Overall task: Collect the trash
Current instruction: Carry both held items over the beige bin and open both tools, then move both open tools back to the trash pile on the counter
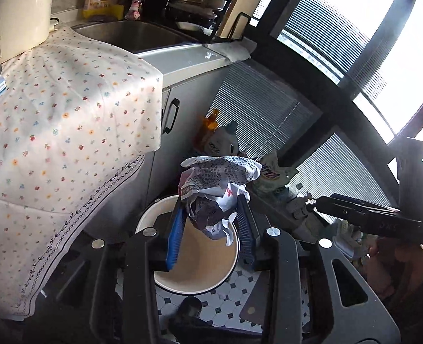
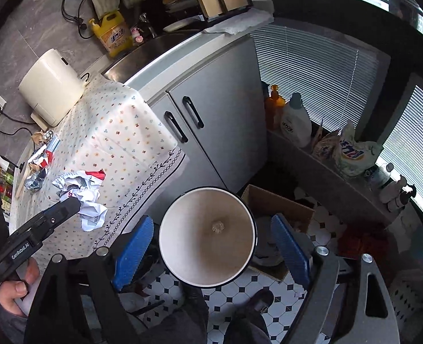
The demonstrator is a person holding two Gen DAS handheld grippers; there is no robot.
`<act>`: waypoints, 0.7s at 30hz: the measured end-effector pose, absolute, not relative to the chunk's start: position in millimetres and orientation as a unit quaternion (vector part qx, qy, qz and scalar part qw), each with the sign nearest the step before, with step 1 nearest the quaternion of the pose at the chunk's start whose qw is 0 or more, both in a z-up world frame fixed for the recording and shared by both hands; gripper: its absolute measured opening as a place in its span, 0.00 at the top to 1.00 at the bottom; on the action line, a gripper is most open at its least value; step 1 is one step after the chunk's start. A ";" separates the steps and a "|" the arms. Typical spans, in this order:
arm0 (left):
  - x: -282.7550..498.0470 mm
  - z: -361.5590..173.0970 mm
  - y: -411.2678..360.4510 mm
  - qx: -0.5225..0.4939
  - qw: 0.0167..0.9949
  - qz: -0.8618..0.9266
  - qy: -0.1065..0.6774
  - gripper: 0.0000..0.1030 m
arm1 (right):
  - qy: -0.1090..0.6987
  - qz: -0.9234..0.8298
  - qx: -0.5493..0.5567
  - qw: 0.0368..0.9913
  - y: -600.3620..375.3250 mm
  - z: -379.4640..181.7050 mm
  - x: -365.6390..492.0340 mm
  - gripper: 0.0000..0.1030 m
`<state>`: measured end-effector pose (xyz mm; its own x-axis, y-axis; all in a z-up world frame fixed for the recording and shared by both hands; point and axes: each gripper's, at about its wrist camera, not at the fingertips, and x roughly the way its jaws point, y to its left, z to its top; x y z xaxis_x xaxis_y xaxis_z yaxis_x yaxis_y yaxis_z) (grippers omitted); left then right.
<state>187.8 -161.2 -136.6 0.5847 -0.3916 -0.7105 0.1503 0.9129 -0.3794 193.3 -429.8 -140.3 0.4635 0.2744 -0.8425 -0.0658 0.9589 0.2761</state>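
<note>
My left gripper point(image 1: 211, 215) is shut on a crumpled printed paper wad point(image 1: 217, 189) and holds it above the round trash bin point(image 1: 145, 218). In the right wrist view the same wad point(image 2: 82, 192) sits at the tip of the left gripper by the flowered tablecloth's edge. My right gripper point(image 2: 208, 240) is open and empty, its blue pads point(image 2: 134, 249) on either side of the bin point(image 2: 179, 269) and above it. The bin is almost empty, with one small scrap point(image 2: 218, 226) at its bottom. More wrappers and paper scraps point(image 2: 40, 157) lie on the tablecloth point(image 2: 119, 132).
A grey cabinet point(image 2: 211, 120) with black handles stands behind the bin, beside a sink point(image 1: 131, 34). A cream appliance point(image 2: 50, 86) stands on the counter. Detergent bottles and bags point(image 2: 296, 120) line a low ledge under the blinds. A cardboard box point(image 2: 277, 203) sits on the tiled floor.
</note>
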 end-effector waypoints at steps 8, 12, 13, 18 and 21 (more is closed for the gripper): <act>189.5 -104.5 -145.0 -0.164 0.900 -0.092 0.393 0.06 | 0.490 0.119 0.117 0.856 -443.2 -126.6 190.2 0.14; 181.1 -83.7 -120.8 -0.154 0.909 -0.043 0.385 0.06 | 0.479 0.139 0.113 0.859 -433.2 -120.5 197.9 0.07; 178.4 -78.0 -114.2 -0.146 0.912 -0.024 0.383 0.06 | 0.475 0.143 0.108 0.861 -427.5 -118.7 200.1 0.08; 163.0 -51.4 -68.1 -0.152 0.921 0.035 0.358 0.06 | 0.458 0.167 0.094 0.868 -391.0 -105.9 214.8 0.08; 156.5 -40.2 -40.5 -0.145 0.927 0.071 0.337 0.06 | 0.437 0.174 0.091 0.878 -363.0 -91.8 224.6 0.08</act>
<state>156.5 -40.5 -40.2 0.7627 0.0340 -0.6459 -0.2300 0.9476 -0.2218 224.6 -363.0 -91.8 0.5568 0.3849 -0.7360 -0.2264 0.9229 0.3114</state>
